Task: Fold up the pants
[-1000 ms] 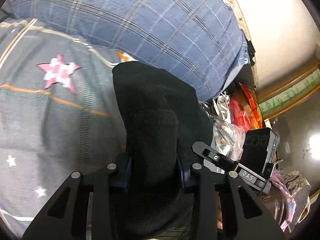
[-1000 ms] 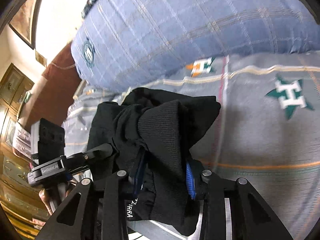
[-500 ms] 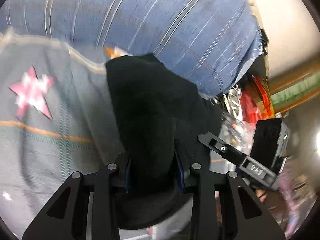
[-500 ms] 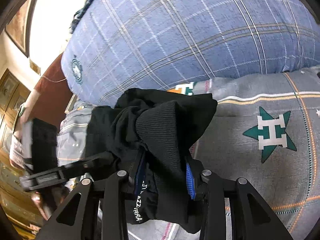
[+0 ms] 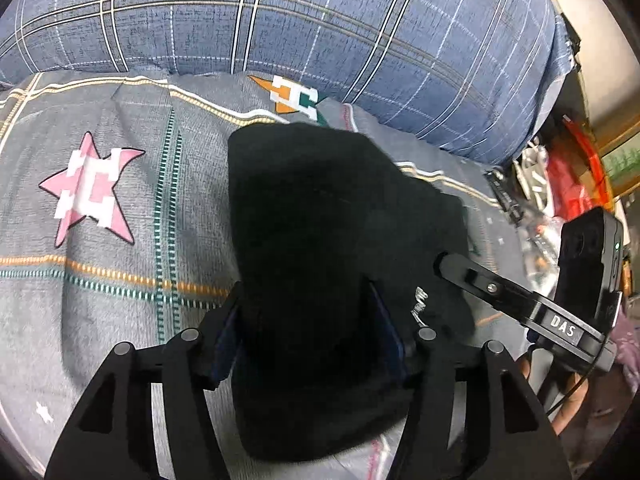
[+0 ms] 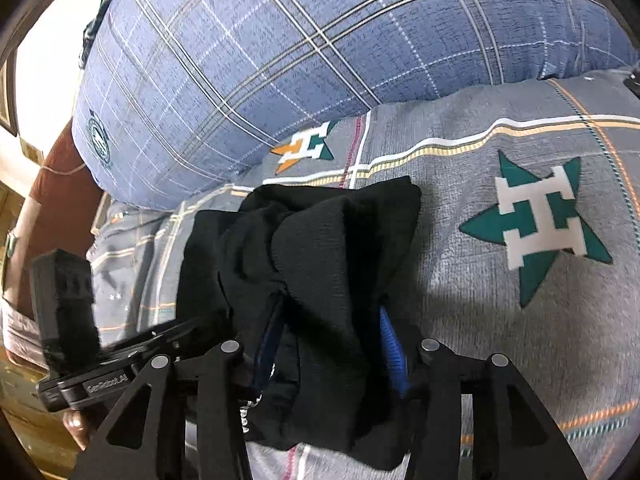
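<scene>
Both grippers clamp the black pants (image 5: 336,264): left hand-held gripper (image 5: 308,344) & right hand-held gripper (image 6: 332,344), side by side. Bundle runs fwd from both, over the bed (image 5: 112,248), toward the pillow (image 6: 304,40); neither nearer.

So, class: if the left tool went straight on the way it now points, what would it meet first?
The left tool is already shut on the black pants. Pushing straight ahead, that bundle would likely meet the grey star-print bedspread first, then the blue plaid pillow beyond. Depth is unclear.
</scene>
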### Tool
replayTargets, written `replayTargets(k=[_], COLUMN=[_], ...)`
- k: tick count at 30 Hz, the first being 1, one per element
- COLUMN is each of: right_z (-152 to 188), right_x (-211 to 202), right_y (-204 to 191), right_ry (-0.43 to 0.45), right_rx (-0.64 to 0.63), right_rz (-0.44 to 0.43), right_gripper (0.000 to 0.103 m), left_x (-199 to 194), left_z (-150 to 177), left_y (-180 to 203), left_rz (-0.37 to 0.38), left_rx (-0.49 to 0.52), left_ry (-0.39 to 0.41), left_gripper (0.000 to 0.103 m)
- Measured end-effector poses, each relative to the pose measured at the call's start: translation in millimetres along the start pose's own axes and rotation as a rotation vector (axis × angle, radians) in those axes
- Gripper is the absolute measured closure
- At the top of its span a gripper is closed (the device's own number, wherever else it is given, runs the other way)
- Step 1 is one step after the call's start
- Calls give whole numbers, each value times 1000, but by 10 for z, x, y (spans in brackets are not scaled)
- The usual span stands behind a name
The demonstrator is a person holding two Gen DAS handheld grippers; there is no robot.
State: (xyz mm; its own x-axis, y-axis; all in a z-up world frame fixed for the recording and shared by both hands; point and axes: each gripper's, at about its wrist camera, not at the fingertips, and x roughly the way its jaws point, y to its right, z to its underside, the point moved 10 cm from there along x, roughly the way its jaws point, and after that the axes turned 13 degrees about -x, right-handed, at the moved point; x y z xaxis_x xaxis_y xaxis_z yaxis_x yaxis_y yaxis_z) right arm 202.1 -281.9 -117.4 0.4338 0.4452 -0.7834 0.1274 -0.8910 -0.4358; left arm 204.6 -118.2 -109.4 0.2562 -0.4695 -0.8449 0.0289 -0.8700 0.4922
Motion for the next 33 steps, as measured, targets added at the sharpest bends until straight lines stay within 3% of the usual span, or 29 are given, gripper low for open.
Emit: replayTargets(k=[2,4,8,13,15,17,23,27,33], right_z=[15,72,197,286,336,413,461,527,517], right_x=[-151,-282,-369,-244,-141,-26,-89,13,-7], right_y=[-31,-50,-74,-20,-8,-5,-116,-54,-15], right_ry=[33,55,65,16,-28,-92,-135,-178,-161], right_rx=[19,57,132,147,114,45,-55,-92,-20], right_rz=[-34,-76,-144,-118,-50,66,166,205,97], right_gripper=[34,31,23,23,26,45,73,74,55], left_x=[-138,-218,-164,-105,-64,1,58,133,5], left_z=[50,97,246,422,457,486,561,599,560], left_y=[7,-25,-43,-123,-140,-151,-132,-108,-80], left_rz=[17,25,12,-24,-47,-66,-79,-132,-106], left_rx=[19,10,-17,-6,1,7,4,78,55], left_ry=[10,22,-25,-48,-54,-66,-83,-71,-50], left_gripper=[35,25,25,25,25,24,24,21,21])
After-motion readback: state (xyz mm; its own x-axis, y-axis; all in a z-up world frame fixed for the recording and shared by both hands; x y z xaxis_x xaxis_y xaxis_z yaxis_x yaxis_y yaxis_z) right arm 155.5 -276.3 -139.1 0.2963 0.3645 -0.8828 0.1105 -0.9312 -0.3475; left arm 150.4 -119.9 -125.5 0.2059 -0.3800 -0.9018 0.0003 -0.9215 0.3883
